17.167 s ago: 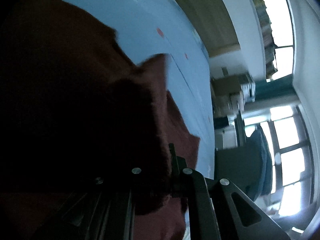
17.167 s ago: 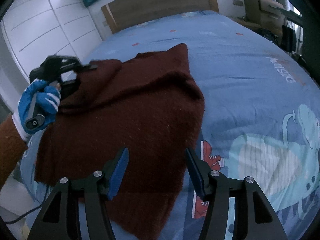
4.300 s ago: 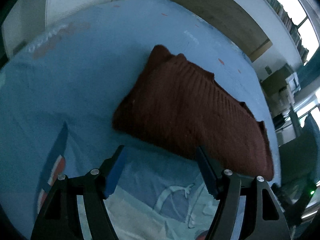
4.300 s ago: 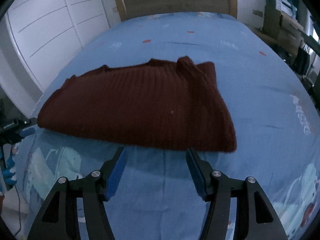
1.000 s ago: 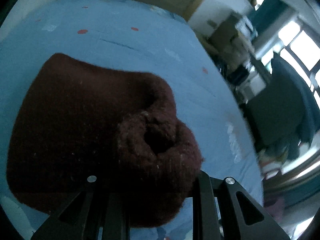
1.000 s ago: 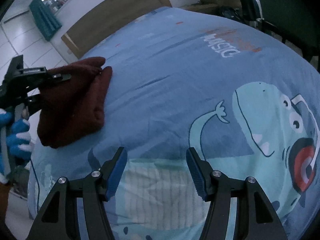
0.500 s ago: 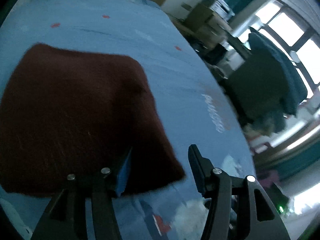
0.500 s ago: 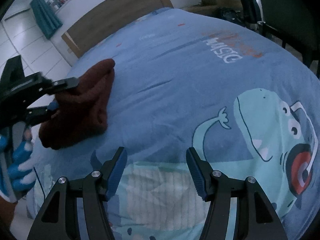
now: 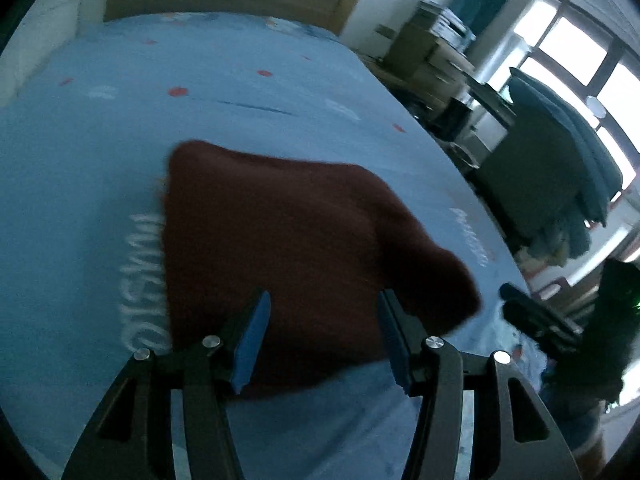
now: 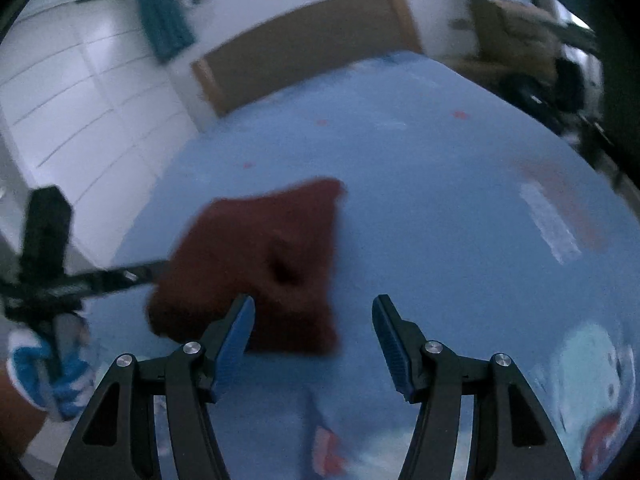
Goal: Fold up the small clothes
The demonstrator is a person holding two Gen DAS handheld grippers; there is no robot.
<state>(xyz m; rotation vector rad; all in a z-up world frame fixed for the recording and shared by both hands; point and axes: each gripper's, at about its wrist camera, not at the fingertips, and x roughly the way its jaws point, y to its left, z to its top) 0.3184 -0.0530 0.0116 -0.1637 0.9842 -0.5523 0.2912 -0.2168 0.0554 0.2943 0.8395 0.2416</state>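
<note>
Evidently soft and light, the folded sweater [image 9: 288, 248] lies ahead of the left gripper [image 9: 324, 336]; both grippers gape empty; pinch a corner.

Both wrist cameras look down from close above the blue bedsheet [image 9: 100, 132], sharing the folded maroon knitted sweater [image 9: 288, 248] [image 10: 260, 256].

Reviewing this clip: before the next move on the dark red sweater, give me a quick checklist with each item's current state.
1. Left gripper open and empty: ok.
2. Right gripper open and empty: ok.
3. Dark red sweater lying on the blue bedspread, held by neither gripper: ok.
4. Sweater folded into a compact block: ok.
5. Edges aligned, layers smooth: cannot tell, both views blurred.
6. Small dent on the sweater's top in the right wrist view: not ok.
</note>
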